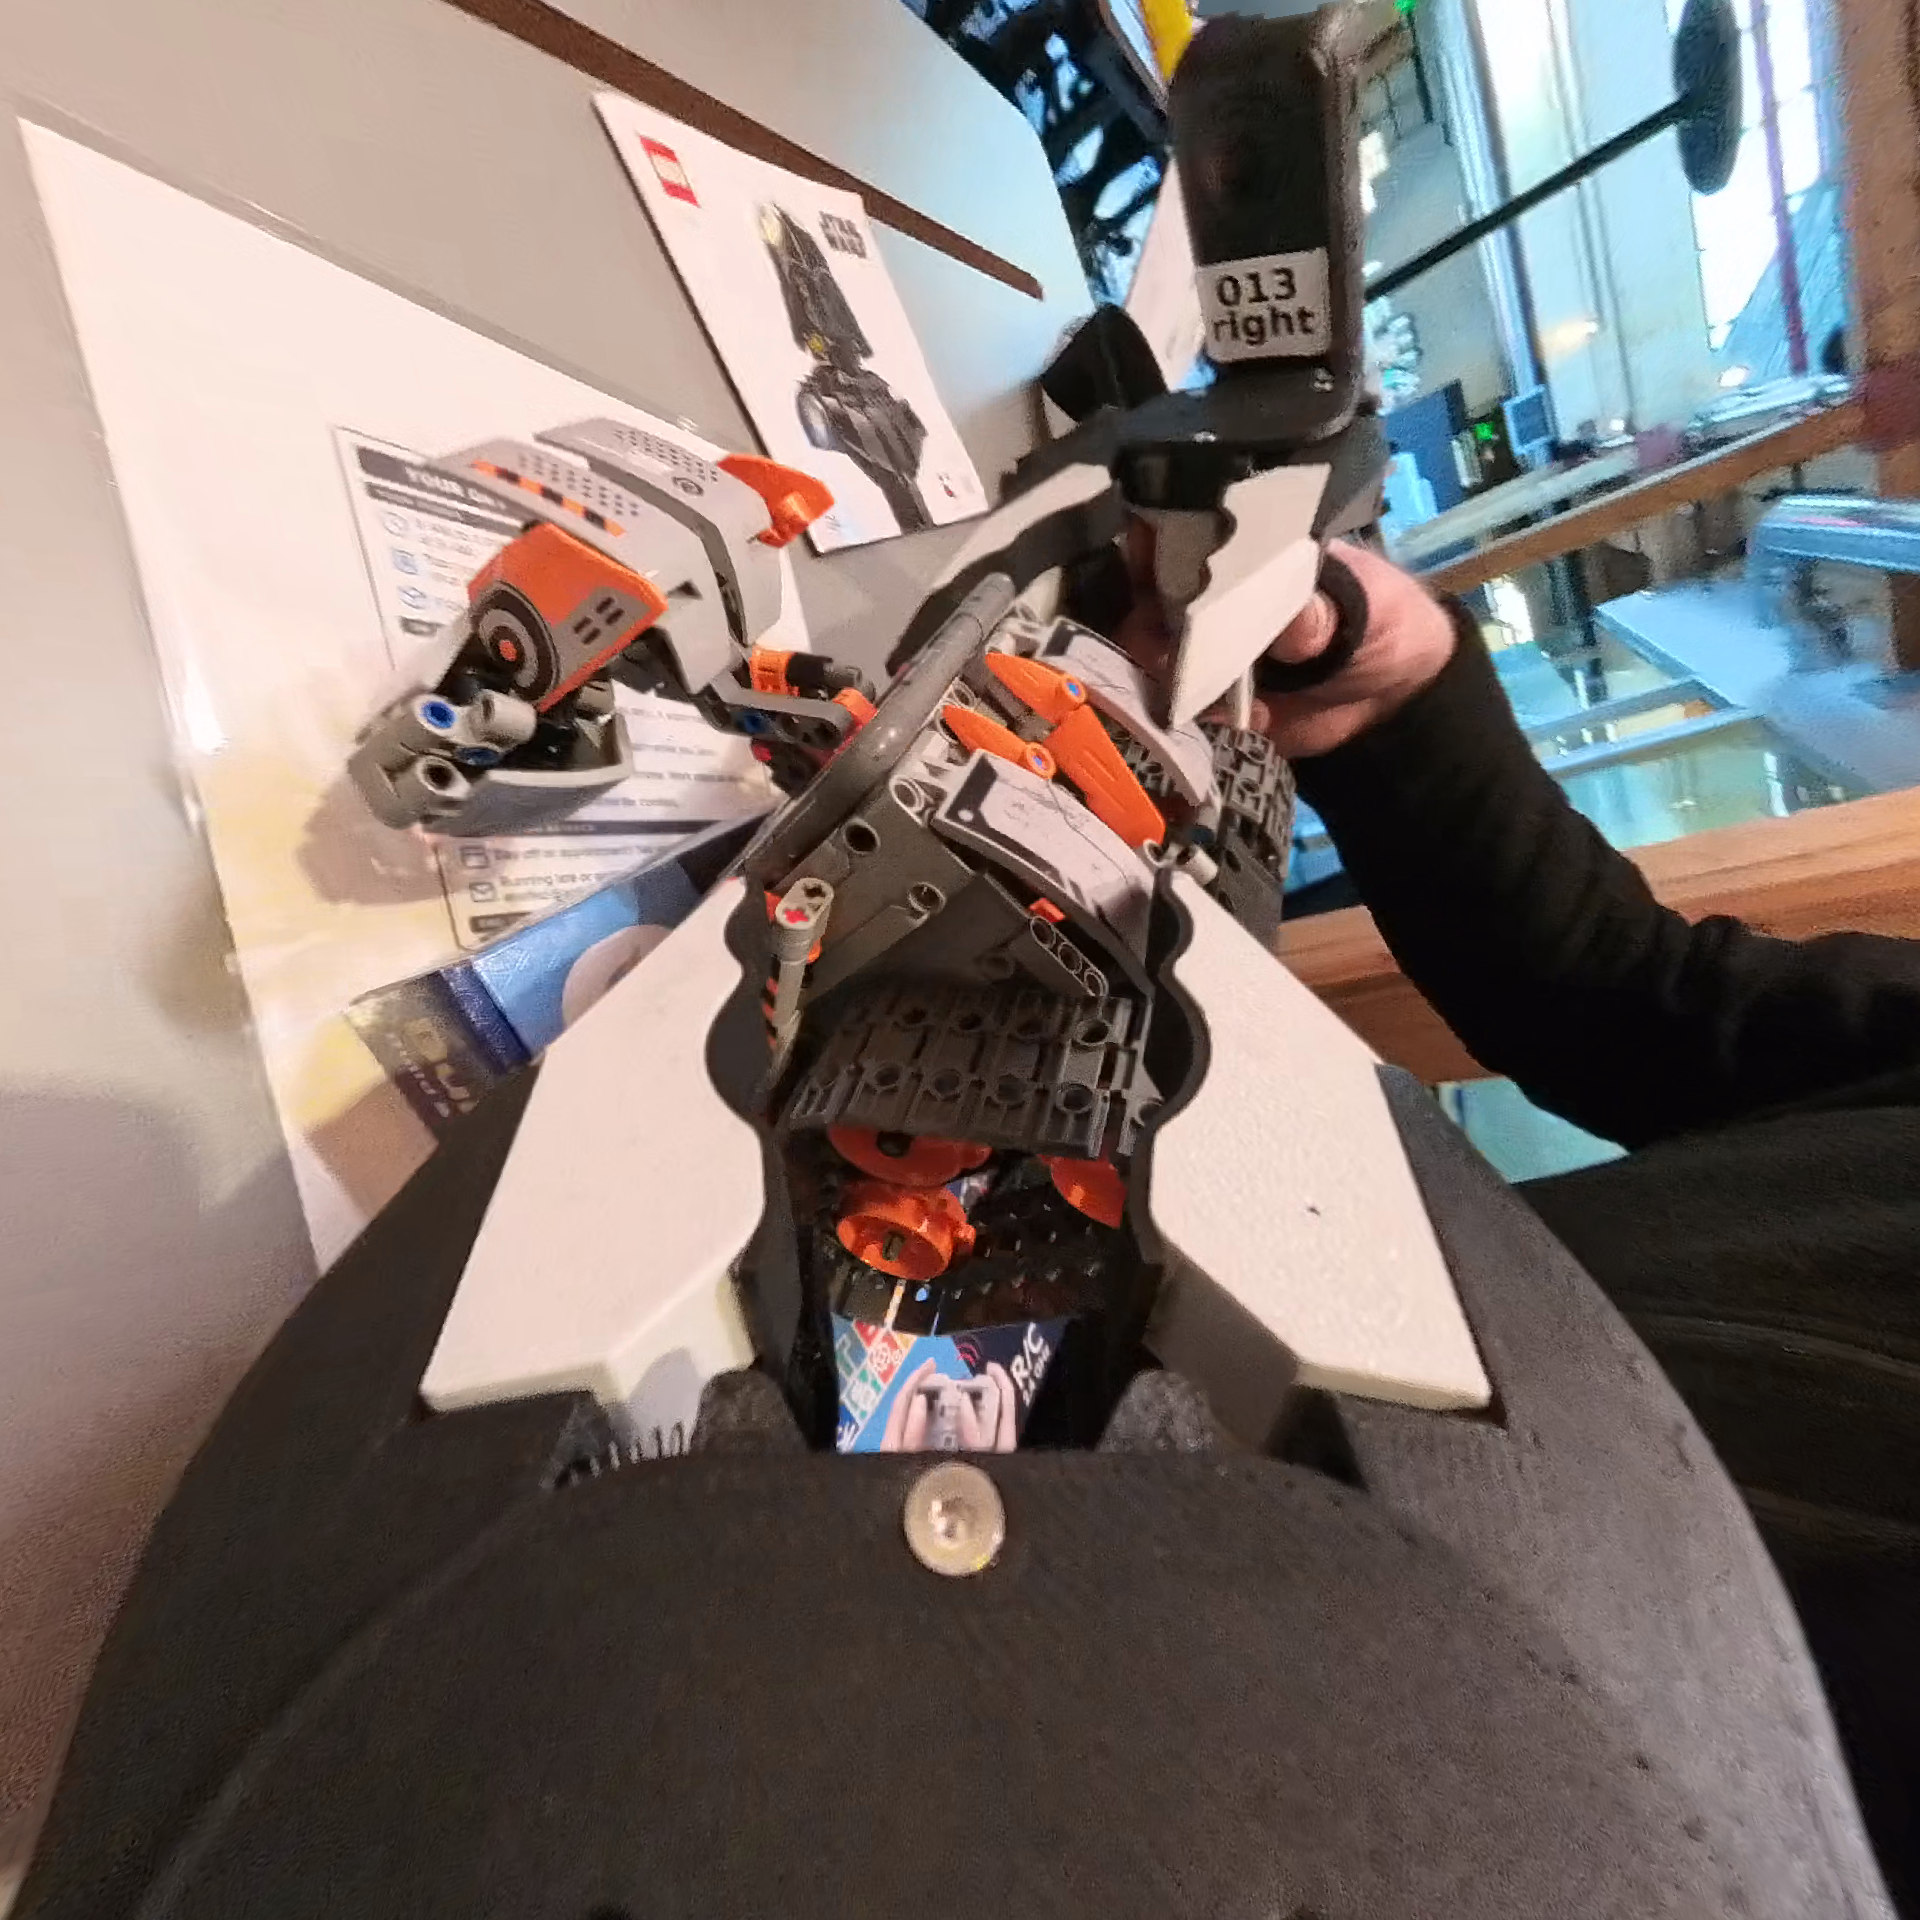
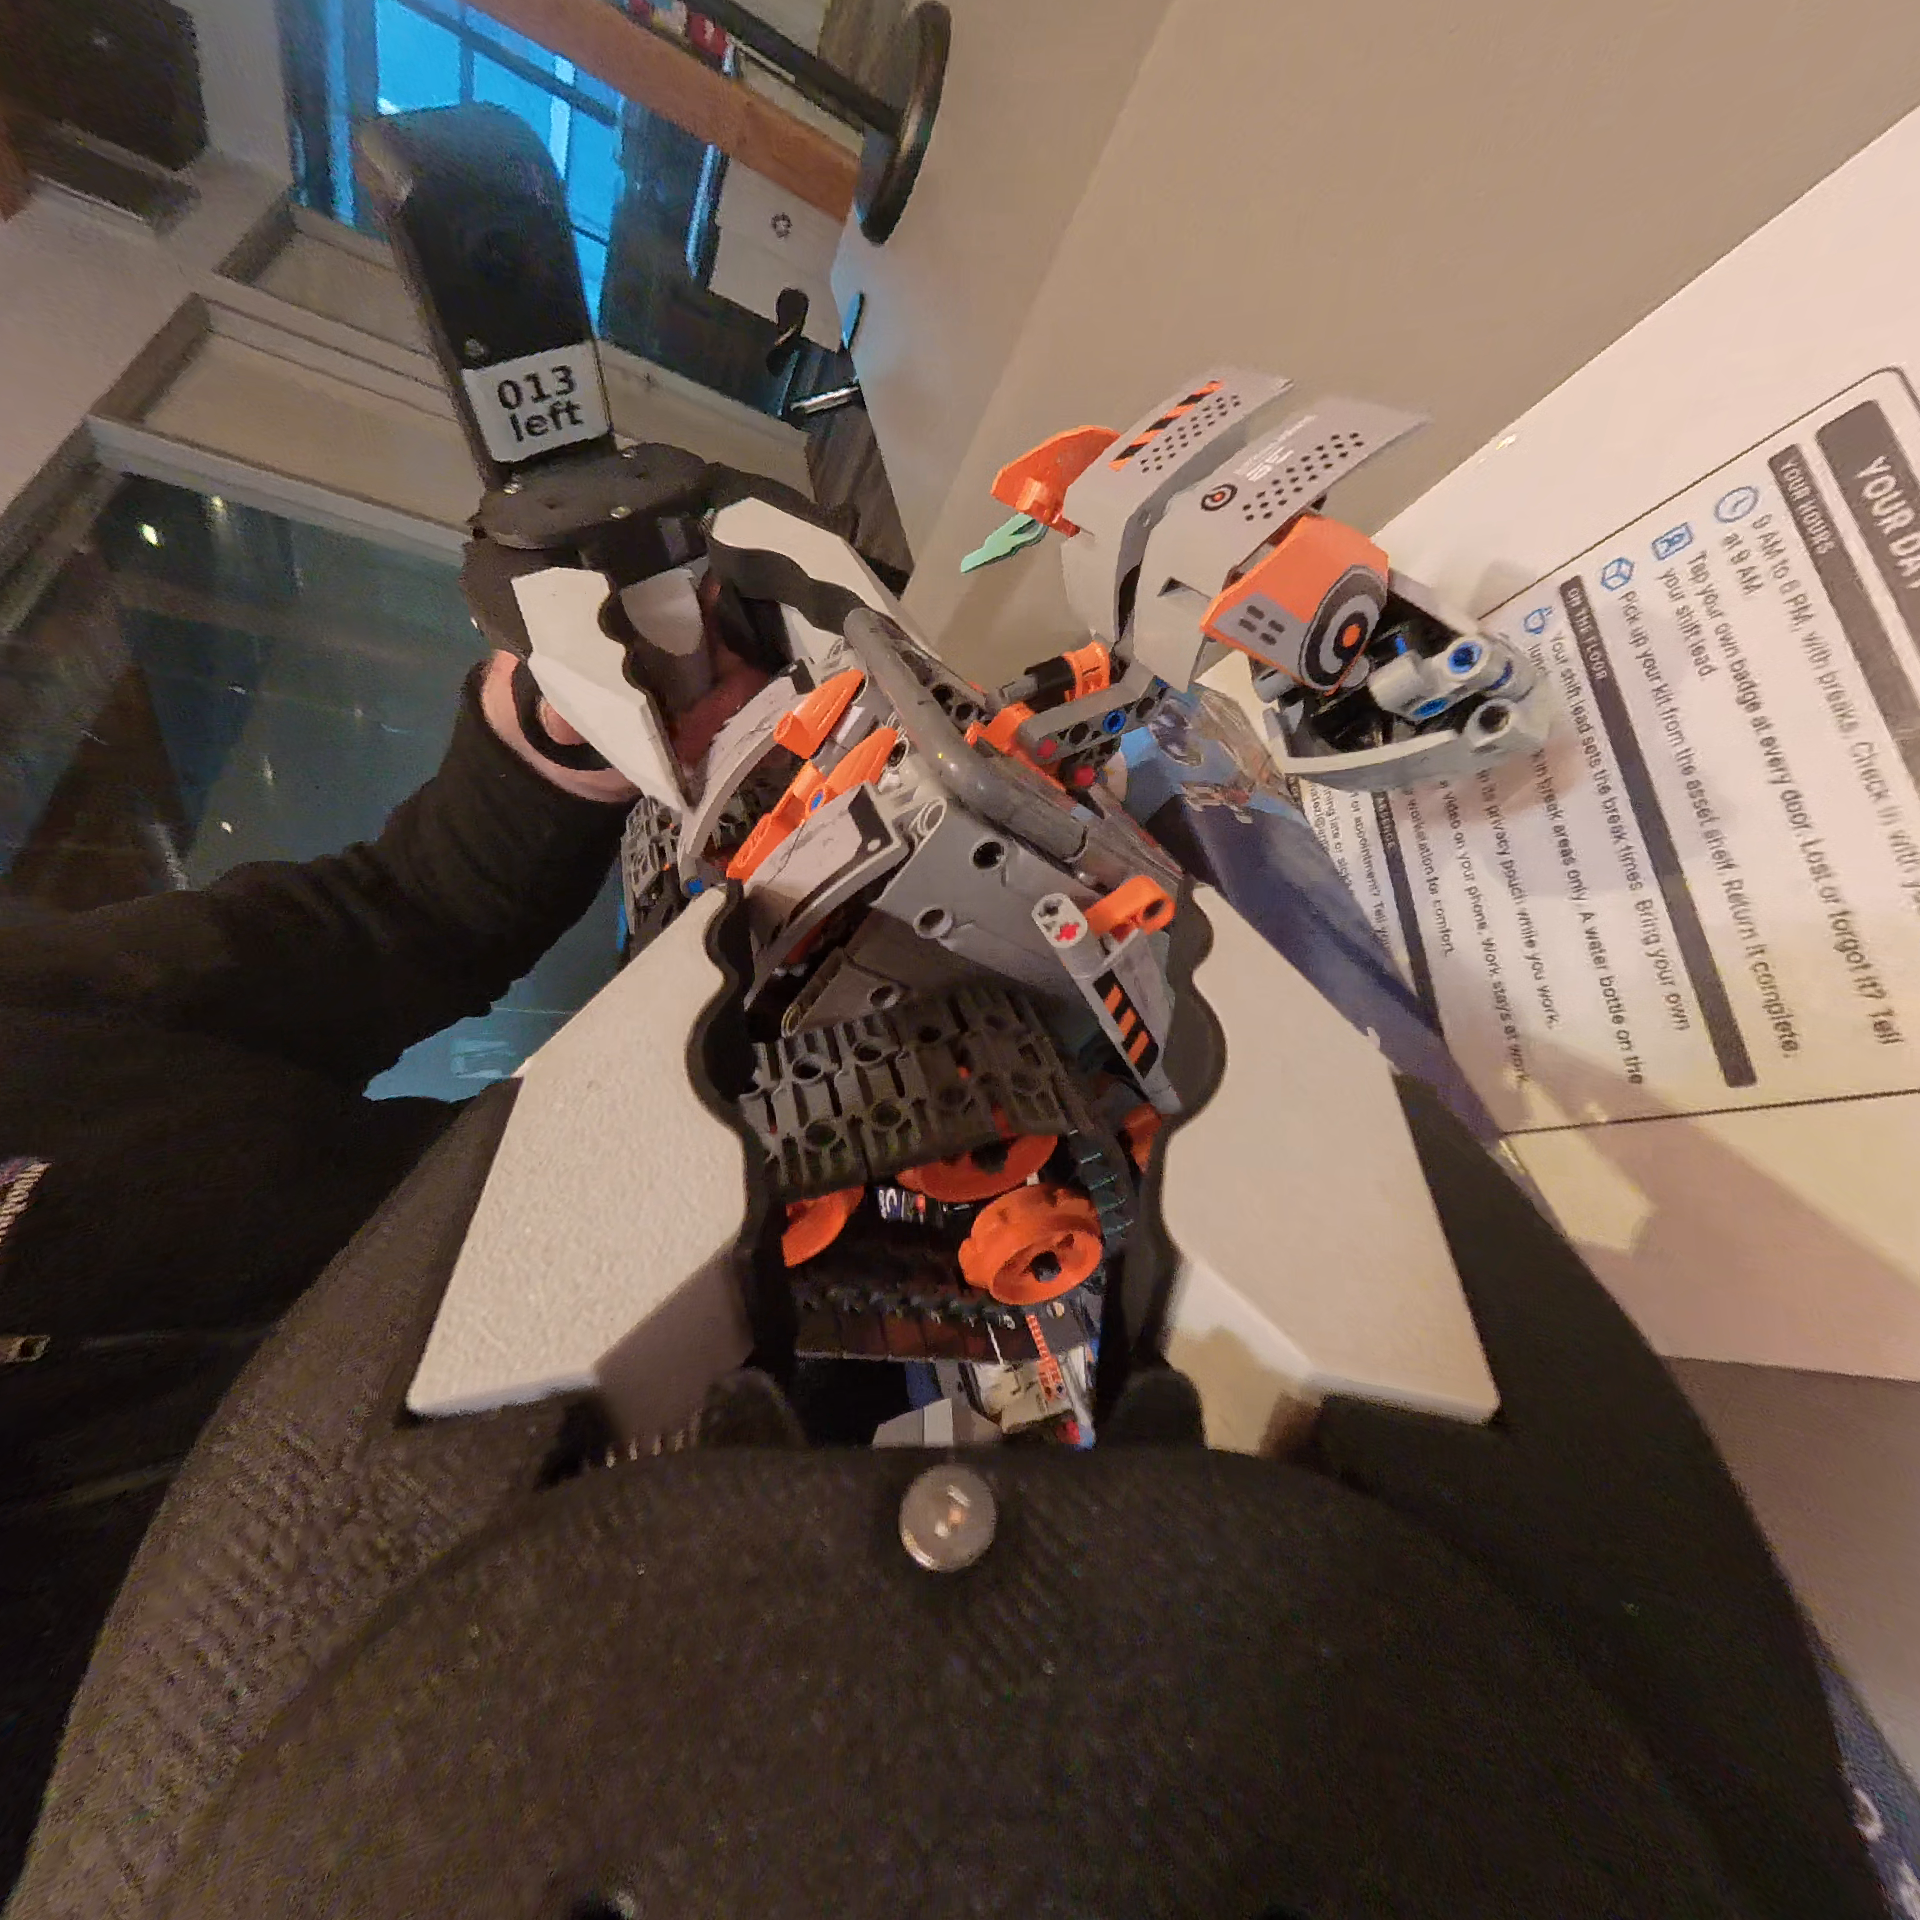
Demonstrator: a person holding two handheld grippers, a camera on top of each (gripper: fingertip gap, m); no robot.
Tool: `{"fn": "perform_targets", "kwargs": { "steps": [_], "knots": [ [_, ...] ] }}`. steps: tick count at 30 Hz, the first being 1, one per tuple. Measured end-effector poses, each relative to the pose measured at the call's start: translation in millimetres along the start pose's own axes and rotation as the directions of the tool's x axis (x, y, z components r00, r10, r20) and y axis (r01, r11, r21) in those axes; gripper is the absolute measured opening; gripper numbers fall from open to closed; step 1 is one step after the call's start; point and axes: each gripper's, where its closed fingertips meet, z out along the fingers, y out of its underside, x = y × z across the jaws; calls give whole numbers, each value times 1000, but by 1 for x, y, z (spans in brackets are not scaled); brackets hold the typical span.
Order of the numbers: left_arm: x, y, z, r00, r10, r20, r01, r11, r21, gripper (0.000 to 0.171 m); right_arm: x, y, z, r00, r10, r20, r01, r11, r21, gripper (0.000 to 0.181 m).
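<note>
A grey and orange brick-built tracked model (image 1: 997, 831) is held between both grippers from opposite sides. My left gripper (image 1: 961, 904) is shut on its dark track and orange wheels (image 1: 899, 1226). My right gripper (image 2: 956, 914) is shut on the other track side (image 2: 904, 1081). Each gripper also shows in the other's view: the right one (image 1: 1081, 644), the left one (image 2: 784, 717). The model's grey and orange head section (image 1: 582, 582) juts out on an arm toward the table (image 2: 1299, 592).
A blue box (image 1: 520, 977) lies under the model (image 2: 1278, 883). A white printed sheet (image 1: 208, 468) and a building booklet (image 1: 810, 312) lie on the pale table. A person's hand (image 1: 1371, 644) and black sleeve (image 1: 1558, 883) hold the right gripper. A wooden ledge (image 1: 1766, 883) and windows lie beyond.
</note>
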Motion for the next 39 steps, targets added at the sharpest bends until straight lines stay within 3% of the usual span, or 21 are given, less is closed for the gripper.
{"fn": "perform_targets", "kwargs": {
  "steps": [6, 14, 15, 17, 18, 20, 21, 22, 25, 28, 32, 35, 39],
  "knots": [
    [1, -1, 3, 997, -25, -77, 22, 999, -34, 72, 1, -3, 3, 997, 62, 49, -63, 998, 29, 79],
    [7, -3, 2, 996, -27, -85, 30, 999, 38, 66, -5, -3, 0, 1000, 29, 7, -30, 996, 84, 77],
    [9, -2, 2, 997, -1, -80, 4, 999, 38, 66, -8, -2, -1, 1000, 7, 3, -7, 996, 91, 77],
    [18, 3, 6, 995, 60, -84, -57, 998, 33, 66, -21, -6, -1, 999, -33, 39, 27, 990, 136, 57],
    [24, 6, 10, 992, 86, -91, -84, 996, 29, 65, -26, -4, 2, 997, -68, 31, 64, 989, 136, 47],
    [29, 12, 14, 991, 105, -82, -104, 994, 12, 62, -24, 0, 4, 993, -112, -33, 115, 988, 106, 42],
    [29, 8, 13, 992, 112, -65, -110, 993, 44, 41, -22, 2, 2, 992, -116, -51, 121, 987, 101, 28],
    [24, 5, 12, 992, 126, -16, -125, 990, 61, 28, -23, 1, 2, 993, -107, -40, 111, 987, 112, 25],
    [23, 5, 14, 989, 148, -5, -147, 988, 39, 30, -23, 7, 3, 993, -108, -44, 112, 990, 84, 30],
    [18, 0, 14, 985, 174, 3, -174, 984, 39, 30, -26, -3, -14, 990, -129, -60, 137, 980, 145, 34],
    [9, -10, 13, 961, 278, -1, -278, 961, 0, 26, -12, 6, -35, 989, -123, -84, 132, 986, 101, 32],
    [4, -6, 17, 959, 277, -56, -279, 960, -35, 20, -7, 19, -33, 991, -123, -42, 126, 991, 55, 24],
    [6, -7, 13, 921, 373, -117, -376, 927, -6, 18, -4, 23, -37, 985, -172, 5, 171, 982, 74, 18]
  ]
}}
